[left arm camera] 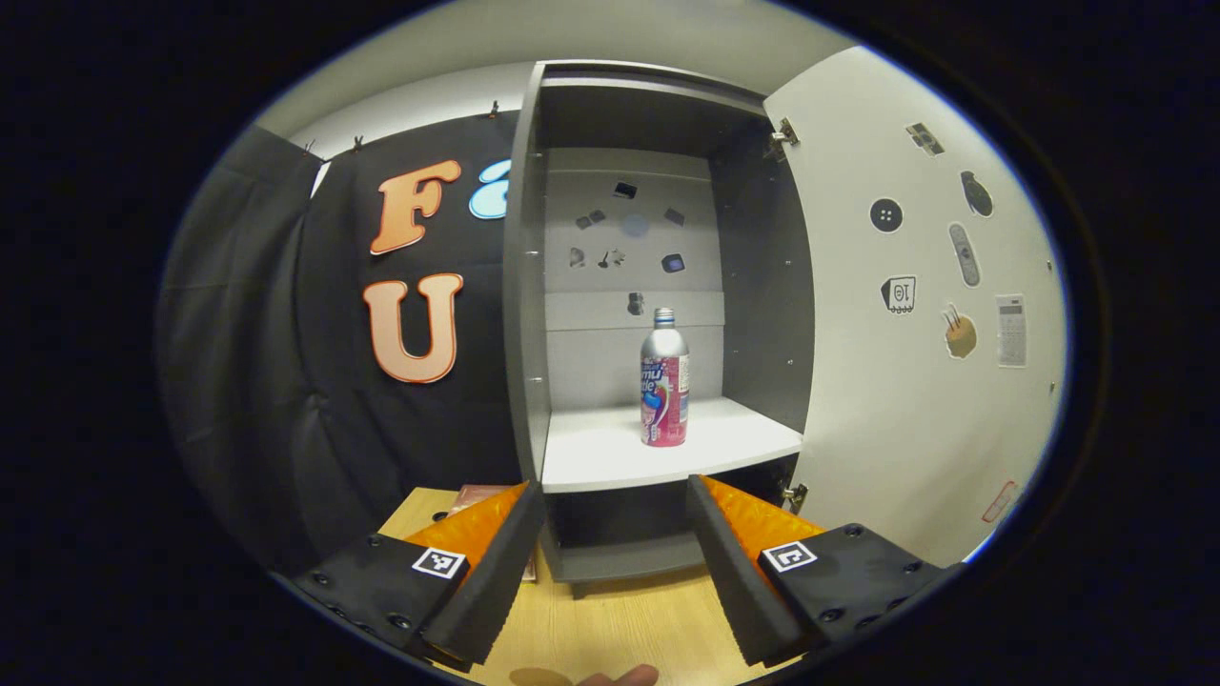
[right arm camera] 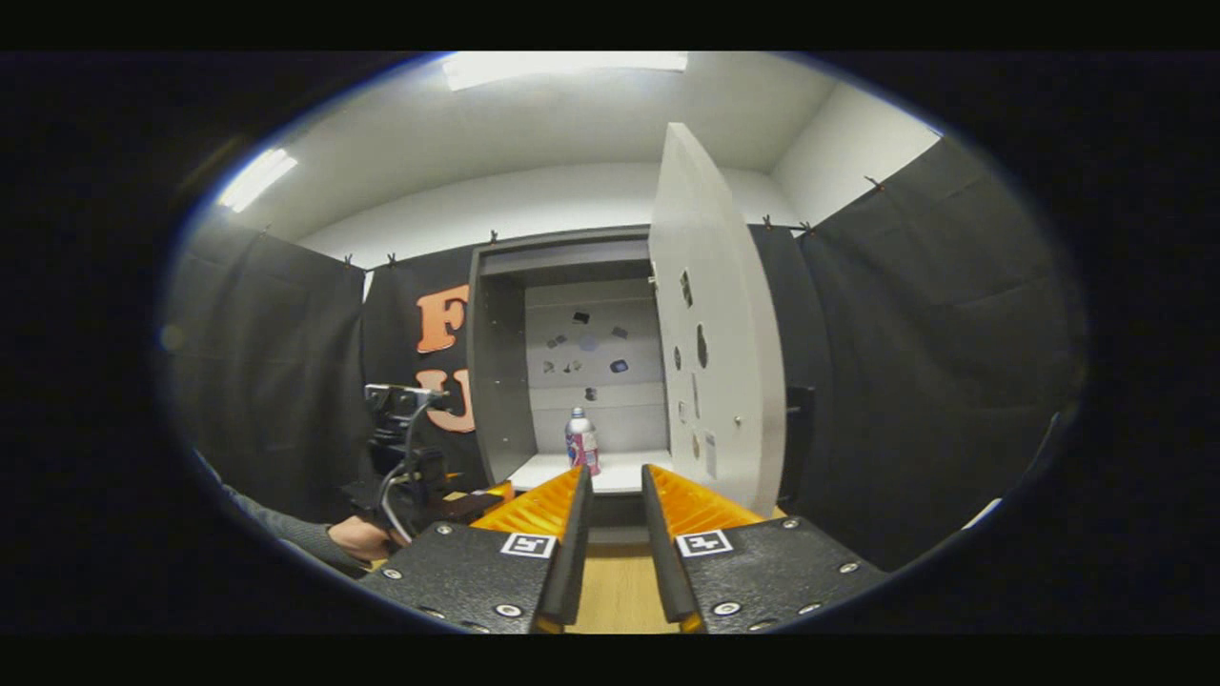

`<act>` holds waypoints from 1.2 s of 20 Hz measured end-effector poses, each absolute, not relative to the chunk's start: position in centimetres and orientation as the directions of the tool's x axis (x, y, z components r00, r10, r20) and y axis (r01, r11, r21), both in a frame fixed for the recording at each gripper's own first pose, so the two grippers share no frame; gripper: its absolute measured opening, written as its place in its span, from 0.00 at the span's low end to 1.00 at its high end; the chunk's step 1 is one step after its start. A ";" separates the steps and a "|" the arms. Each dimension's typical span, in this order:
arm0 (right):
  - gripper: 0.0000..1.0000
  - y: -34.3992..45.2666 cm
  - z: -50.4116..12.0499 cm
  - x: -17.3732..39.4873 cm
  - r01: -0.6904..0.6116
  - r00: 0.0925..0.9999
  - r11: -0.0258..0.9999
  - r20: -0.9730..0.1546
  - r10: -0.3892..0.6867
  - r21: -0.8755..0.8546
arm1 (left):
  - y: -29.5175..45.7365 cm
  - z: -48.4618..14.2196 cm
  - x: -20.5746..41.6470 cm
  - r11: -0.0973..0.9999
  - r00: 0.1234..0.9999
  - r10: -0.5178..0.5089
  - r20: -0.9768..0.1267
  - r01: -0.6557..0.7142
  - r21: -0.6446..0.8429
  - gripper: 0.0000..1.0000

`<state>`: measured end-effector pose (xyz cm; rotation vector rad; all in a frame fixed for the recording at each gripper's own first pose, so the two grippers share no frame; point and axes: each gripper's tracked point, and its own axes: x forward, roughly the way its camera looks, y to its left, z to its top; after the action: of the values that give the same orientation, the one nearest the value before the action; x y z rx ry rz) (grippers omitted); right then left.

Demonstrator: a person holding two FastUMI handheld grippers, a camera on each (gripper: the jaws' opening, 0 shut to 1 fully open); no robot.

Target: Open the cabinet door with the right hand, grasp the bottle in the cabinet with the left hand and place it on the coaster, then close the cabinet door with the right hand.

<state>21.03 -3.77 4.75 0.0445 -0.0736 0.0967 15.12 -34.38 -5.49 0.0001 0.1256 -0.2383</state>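
The grey cabinet (left arm camera: 524,286) stands open, its white door (left arm camera: 905,314) swung out to the right. A silver bottle (left arm camera: 664,381) with a pink label stands upright on the white shelf (left arm camera: 600,453). My left gripper (left arm camera: 615,494) is open just in front of and below the shelf's edge, short of the bottle. In the right gripper view, the bottle (right arm camera: 581,441) is small on the shelf, and the door (right arm camera: 720,381) is seen nearly edge-on. My right gripper (right arm camera: 616,474) is farther back, its fingers a little apart and holding nothing. A reddish flat thing (left arm camera: 477,494), perhaps the coaster, peeks out behind my left finger.
The cabinet stands on a wooden table (left arm camera: 620,619). Small stickers dot the door's inner face and the cabinet's back wall (left arm camera: 624,229). In the right gripper view, a hand (right arm camera: 357,538) holds the left gripper (right arm camera: 410,457) at the left. Black cloth hangs all around.
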 end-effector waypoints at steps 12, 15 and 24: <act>0.89 -3.8 3.0 22.8 -0.034 0.999 0.999 -0.010 0.035 0.031 | -42.8 -4.4 31.7 0.957 0.955 -0.291 -0.054 0.291 0.001 1.00; 0.90 -4.2 2.9 23.1 -0.008 1.000 0.999 -0.016 0.009 0.037 | -44.0 -4.5 34.3 0.954 0.953 -0.298 -0.052 0.299 0.007 0.97; 0.91 -5.3 2.3 23.5 0.064 0.997 0.997 -0.048 -0.062 0.035 | -45.8 -5.5 38.0 0.953 0.952 -0.302 -0.052 0.302 -0.005 0.88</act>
<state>23.52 -5.31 2.27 0.0362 0.0472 -0.0633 38.01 -45.80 -5.47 0.0030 0.0526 -0.3070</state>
